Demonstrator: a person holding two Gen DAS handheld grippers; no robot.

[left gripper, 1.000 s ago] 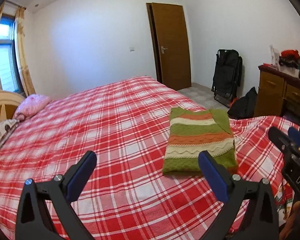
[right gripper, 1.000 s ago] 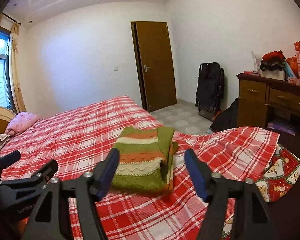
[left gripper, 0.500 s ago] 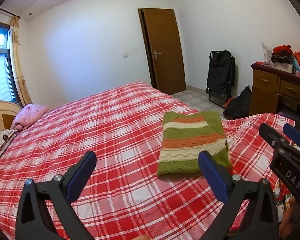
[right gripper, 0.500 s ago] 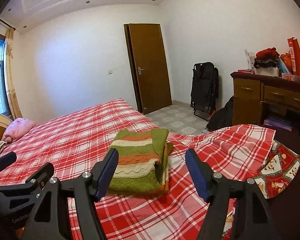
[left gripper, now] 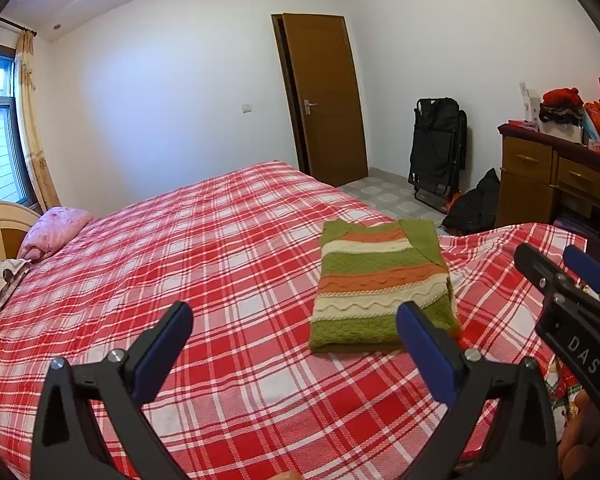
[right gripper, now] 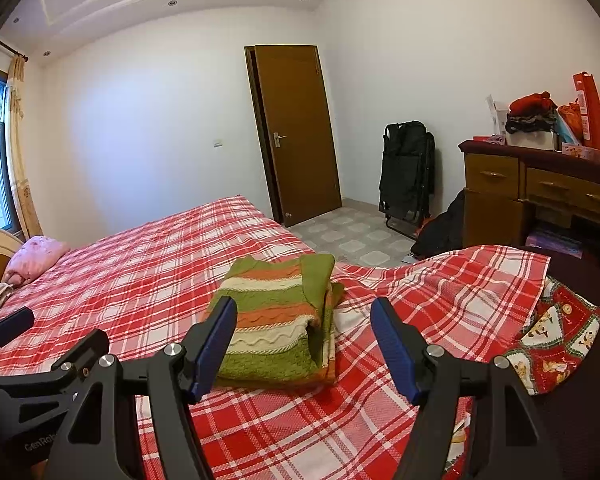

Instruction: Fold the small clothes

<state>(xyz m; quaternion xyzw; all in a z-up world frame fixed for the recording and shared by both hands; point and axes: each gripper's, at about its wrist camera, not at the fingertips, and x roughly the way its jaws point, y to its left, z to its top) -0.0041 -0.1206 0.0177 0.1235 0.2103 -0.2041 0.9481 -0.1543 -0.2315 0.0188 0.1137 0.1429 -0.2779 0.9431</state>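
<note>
Your left tongs (left gripper: 294,344) are wide apart with nothing between the pads, and your right tongs (right gripper: 304,344) are wide apart and empty too. Both hang above the bed (left gripper: 204,248), short of the folded sweater (left gripper: 380,288), touching neither

Landmark = the sweater. It lies flat on the plaid bedspread, folded into a striped green, orange and cream rectangle, near the bed edge on the door (left gripper: 324,96) side. Left tongs sit on its near-left side, their right pad overlapping its near corner in the left wrist view but apart from it. Right tongs sit just short of its near edge, and it shows in the gap between their pads in the right wrist view

Fold looks done, so this reads as the finish or a pause before the next garment

Risks from here:
- drop either tongs onto the sweater and you drag the top layer, because the loose sleeve edge on its right side is stacked, not tucked
- pinch only one layer at the near edge and the fold opens when you lift
- the bedspread beyond the sweater is rumpled, so sliding it that way could tip the stack
- the two tongs are close beside each other, so crossing over could knock them together
</note>
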